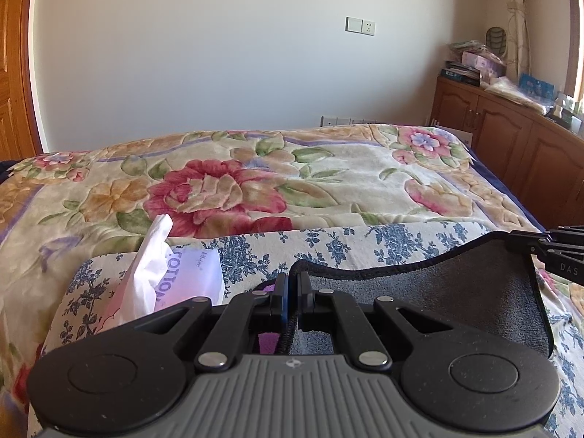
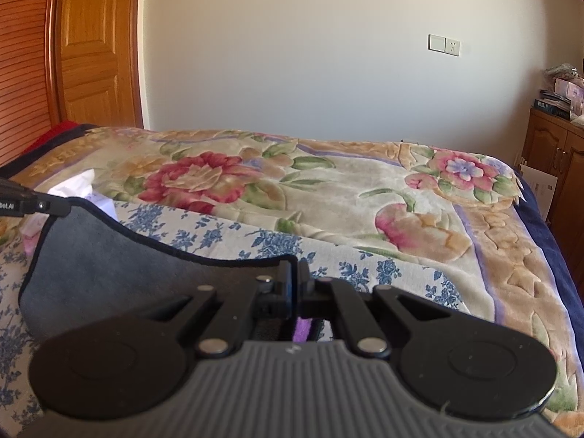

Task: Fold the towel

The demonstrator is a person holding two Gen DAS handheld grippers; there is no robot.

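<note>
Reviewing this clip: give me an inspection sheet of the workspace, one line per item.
Surface: bed under a floral blanket, with a blue-flowered cloth spread over the near part.
Job's things: grey towel with dark trim, its near edge lifted off the blue-flowered cloth and slung between both grippers.
Clutter: tissue pack with a sheet sticking up, left of the towel.
Grippers: left gripper shut on one towel corner; right gripper shut on the other.
Cables: nothing seen.
Surroundings: plain wall with a switch and socket, wooden door, wooden cabinet piled with boxes and bags.
</note>
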